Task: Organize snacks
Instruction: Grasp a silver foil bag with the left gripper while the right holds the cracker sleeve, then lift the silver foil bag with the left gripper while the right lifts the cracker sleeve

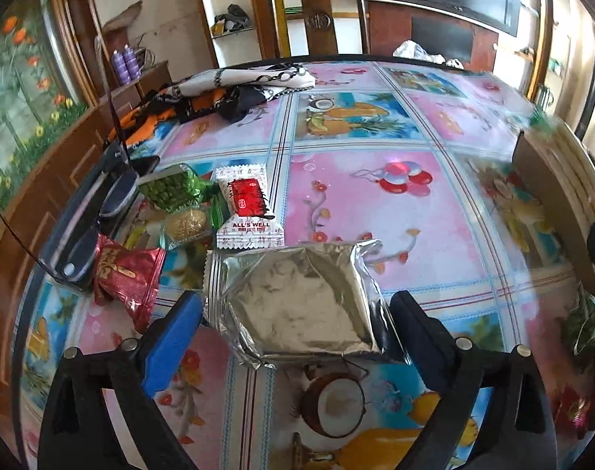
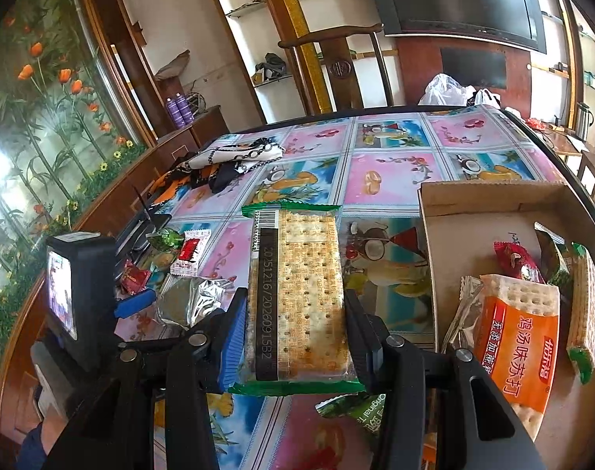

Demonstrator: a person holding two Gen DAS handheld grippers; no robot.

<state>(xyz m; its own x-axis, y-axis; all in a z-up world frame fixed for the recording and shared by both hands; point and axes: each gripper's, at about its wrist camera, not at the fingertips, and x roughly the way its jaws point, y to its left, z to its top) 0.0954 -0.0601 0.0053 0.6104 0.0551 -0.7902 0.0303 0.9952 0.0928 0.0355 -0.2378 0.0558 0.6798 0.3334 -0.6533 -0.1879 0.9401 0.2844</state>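
Our right gripper (image 2: 295,313) is clamped on the cracker pack (image 2: 297,293); our left gripper (image 1: 297,313) stands apart around the silver pouch (image 1: 301,305) near the table's (image 1: 434,203) left edge

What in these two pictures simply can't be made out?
- Left wrist view: the silver foil packet lies plain side up between the open left gripper; no label shows.
- Left wrist view: the cardboard box is blurred and cut by the right edge; its contents are hidden.
- Right wrist view: the green-edged cracker pack shut in the right gripper hides the tablecloth behind it.
- Right wrist view: the small snacks by the red candy are too tiny to read.
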